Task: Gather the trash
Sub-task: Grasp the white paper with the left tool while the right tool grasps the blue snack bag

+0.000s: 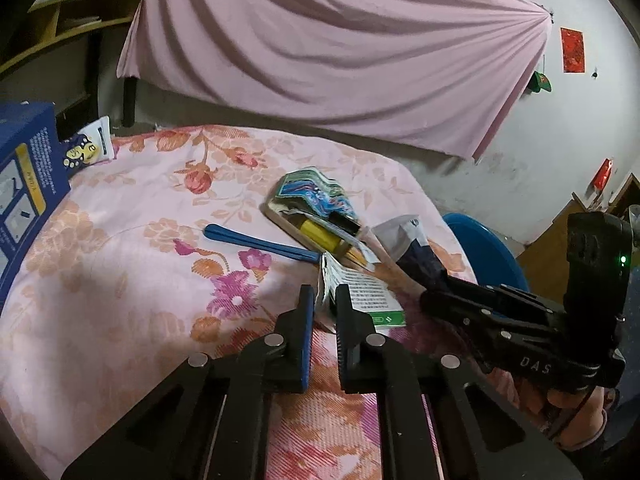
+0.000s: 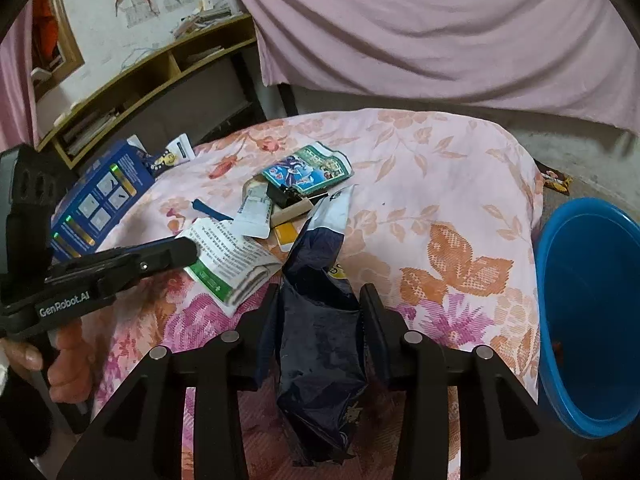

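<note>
On the pink floral cloth (image 1: 120,280) lies scattered trash. My left gripper (image 1: 324,300) is shut on the edge of a white and green printed packet (image 1: 368,296); the right wrist view shows the same packet (image 2: 224,264) under the left gripper's tip (image 2: 188,250). My right gripper (image 2: 320,308) is shut on a crumpled dark blue bag (image 2: 320,352), which fills the gap between its pads and stretches away from me. In the left wrist view the right gripper (image 1: 434,296) sits just right of the packet, against the dark bag (image 1: 420,264).
A blue plastic basin (image 2: 560,264) stands low beside the cloth's right edge. Beyond the grippers lie a colourful snack packet (image 2: 308,168), a white tube packet (image 2: 252,216), a blue strip (image 1: 256,242) and a yellow item (image 1: 320,236). A blue box (image 2: 104,196) lies at far left.
</note>
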Demonstrator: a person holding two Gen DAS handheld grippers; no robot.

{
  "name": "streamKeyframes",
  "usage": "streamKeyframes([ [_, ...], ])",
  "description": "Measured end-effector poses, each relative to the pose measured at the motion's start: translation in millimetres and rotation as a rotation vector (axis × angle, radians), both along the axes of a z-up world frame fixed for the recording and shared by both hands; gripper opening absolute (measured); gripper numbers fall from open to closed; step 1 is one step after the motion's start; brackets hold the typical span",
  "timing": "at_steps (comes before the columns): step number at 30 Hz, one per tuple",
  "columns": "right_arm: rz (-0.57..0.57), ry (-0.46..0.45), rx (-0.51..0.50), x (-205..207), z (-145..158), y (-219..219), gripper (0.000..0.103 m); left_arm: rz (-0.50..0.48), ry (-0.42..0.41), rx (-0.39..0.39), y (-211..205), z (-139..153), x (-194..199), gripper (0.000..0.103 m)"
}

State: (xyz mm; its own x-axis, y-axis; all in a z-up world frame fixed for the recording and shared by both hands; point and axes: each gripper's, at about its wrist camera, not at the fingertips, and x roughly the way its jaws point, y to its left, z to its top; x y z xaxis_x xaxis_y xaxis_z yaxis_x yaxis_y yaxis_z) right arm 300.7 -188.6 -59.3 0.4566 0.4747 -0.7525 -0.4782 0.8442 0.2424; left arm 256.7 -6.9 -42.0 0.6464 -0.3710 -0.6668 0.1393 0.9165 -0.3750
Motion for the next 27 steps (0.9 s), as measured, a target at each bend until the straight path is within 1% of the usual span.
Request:
streamKeyframes([
  [3, -0.003, -0.023, 0.02, -4.3, 4.4, -2.8, 0.037, 0.012, -0.006, -0.006, -5.3, 3.7, -9.1, 0.005],
  [5, -0.002, -0.041, 0.034, -7.6, 7.7, -4.3, 0.037, 0.023, -0.03, 0.006, -11.1, 8.8, -16.2, 0.004],
  [10, -0.006, -0.092, 0.067, -15.0, 16.7, -10.0, 0.037, 0.05, -0.114, 0.085, -29.2, 22.1, -30.5, 0.004],
  [13, -0.019, -0.15, 0.089, -21.2, 24.9, -15.7, 0.037, 0.082, -0.159, 0.1, -35.7, 31.6, -37.6, 0.004],
  [16, -0.038, -0.255, 0.073, -30.6, 36.4, -22.8, 0.037, 0.116, -0.217, 0.099, -36.4, 42.9, -43.6, 0.004],
  [18, -0.057, -0.319, 0.075, -36.2, 43.8, -29.6, 0.037, 0.125, -0.283, 0.114, -43.6, 54.6, -47.9, 0.004],
  [22, -0.12, -0.439, 0.13, -45.3, 60.1, -53.3, 0.037, 0.116, -0.407, 0.091, -60.0, 76.5, -56.4, 0.004],
  [25, -0.174, -0.519, 0.177, -50.1, 69.6, -74.9, 0.037, 0.109, -0.5, 0.113, -80.5, 93.9, -60.6, 0.004],
  [27, -0.216, -0.58, 0.194, -54.8, 76.3, -89.6, 0.037, 0.092, -0.542, 0.117, -94.1, 104.7, -60.8, 0.004],
])
